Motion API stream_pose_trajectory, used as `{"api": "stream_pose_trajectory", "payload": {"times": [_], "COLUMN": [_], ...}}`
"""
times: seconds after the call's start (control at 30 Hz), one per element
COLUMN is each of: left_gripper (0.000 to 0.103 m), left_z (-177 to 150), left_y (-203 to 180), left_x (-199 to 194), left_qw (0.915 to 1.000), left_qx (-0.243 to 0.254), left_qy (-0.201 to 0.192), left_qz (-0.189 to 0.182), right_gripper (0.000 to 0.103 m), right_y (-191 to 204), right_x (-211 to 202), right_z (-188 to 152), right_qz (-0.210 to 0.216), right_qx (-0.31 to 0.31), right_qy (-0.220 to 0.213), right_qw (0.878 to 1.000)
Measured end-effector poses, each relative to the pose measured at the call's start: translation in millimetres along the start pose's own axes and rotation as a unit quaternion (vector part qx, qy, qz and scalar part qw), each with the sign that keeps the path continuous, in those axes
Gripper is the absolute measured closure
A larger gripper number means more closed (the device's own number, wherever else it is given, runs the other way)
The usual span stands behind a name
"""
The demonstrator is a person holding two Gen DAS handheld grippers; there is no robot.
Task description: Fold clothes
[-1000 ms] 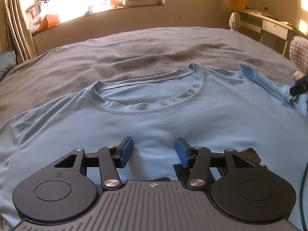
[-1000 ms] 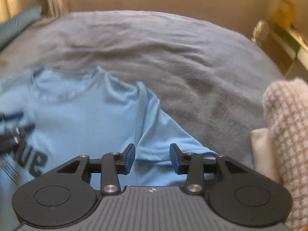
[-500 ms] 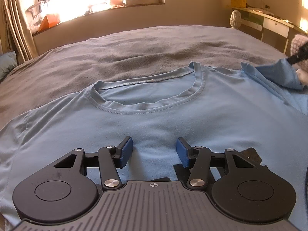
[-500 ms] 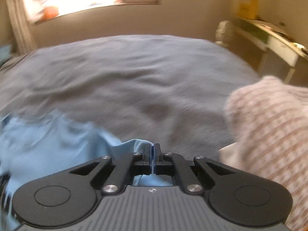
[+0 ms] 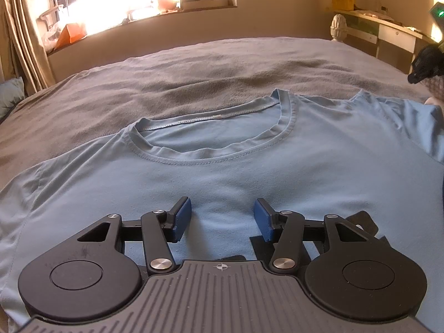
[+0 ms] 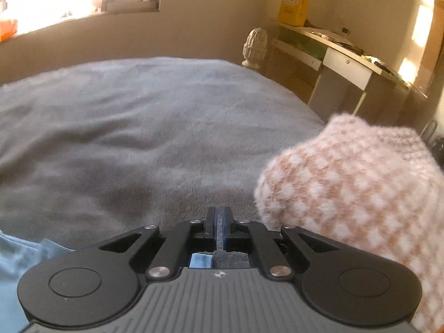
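Observation:
A light blue T-shirt (image 5: 222, 172) lies face up on the bed, neckline away from me. My left gripper (image 5: 223, 217) rests low over its chest, open, with only flat cloth between the blue pads. At the far right edge of the left wrist view the right gripper's dark tip (image 5: 416, 75) hovers above the spread right sleeve (image 5: 424, 127). In the right wrist view my right gripper (image 6: 219, 222) is shut to a thin slit that is starting to part, with no cloth seen between the tips. A corner of the shirt (image 6: 199, 260) shows under its fingers.
A grey blanket (image 5: 194, 83) covers the wide bed. A pink-and-white knit sleeve (image 6: 360, 199) fills the right side of the right wrist view. A desk (image 6: 347, 61) and a white finial (image 6: 254, 47) stand beyond the bed's right edge; a window ledge (image 5: 138, 19) runs behind.
The right gripper shut on the sleeve, drew it out to the right and now sits past the shirt's edge, turned toward the desk. The sleeve lies flatter. The left gripper stayed put.

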State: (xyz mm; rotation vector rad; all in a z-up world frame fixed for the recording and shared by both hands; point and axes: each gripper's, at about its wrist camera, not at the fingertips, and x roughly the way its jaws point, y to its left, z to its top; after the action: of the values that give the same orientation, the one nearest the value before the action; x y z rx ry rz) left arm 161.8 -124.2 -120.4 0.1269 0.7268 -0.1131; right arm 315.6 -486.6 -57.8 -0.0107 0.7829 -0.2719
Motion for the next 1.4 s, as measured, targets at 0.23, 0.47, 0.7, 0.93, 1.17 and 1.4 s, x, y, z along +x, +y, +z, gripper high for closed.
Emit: {"api": "stream_pose_trajectory", "payload": {"times": [0.23,0.47,0.7,0.93,1.17,1.4], "left_gripper": [0.052,0.052,0.052,0.051,0.051,0.051], "left_z": [1,2,3,2,2,3], "left_y": [3,1,-1,-2,0,0], "left_x": [1,0,0,1,0,1], "left_qw": [1.0,0.9999,0.9999,0.9999,0.9999,0.9999], "left_qx": [-0.003,-0.007,-0.006,-0.005,-0.004,-0.004], "left_qy": [0.0,0.007,0.01,0.009,0.009,0.009], "left_qz": [-0.005,-0.003,0.003,0.007,0.005,0.005], "right_gripper": [0.075,0.062,0.067,0.055,0.055,0.055], "right_y": [-40,-62,-46,20,-3,-23], "right_x": [-84,-67,-53,-69,-81,-74], "right_z": [-43,-96,-85,-59,-59,-65], "right_qz": [0.127,0.093,0.144,0.125,0.229,0.196], "right_qx": [0.18,0.29,0.311,0.092,0.159,0.204], "right_qy": [0.098,0.14,0.137,0.107,0.075,0.061], "right_qw": [0.971,0.942,0.93,0.982,0.958,0.957]}}
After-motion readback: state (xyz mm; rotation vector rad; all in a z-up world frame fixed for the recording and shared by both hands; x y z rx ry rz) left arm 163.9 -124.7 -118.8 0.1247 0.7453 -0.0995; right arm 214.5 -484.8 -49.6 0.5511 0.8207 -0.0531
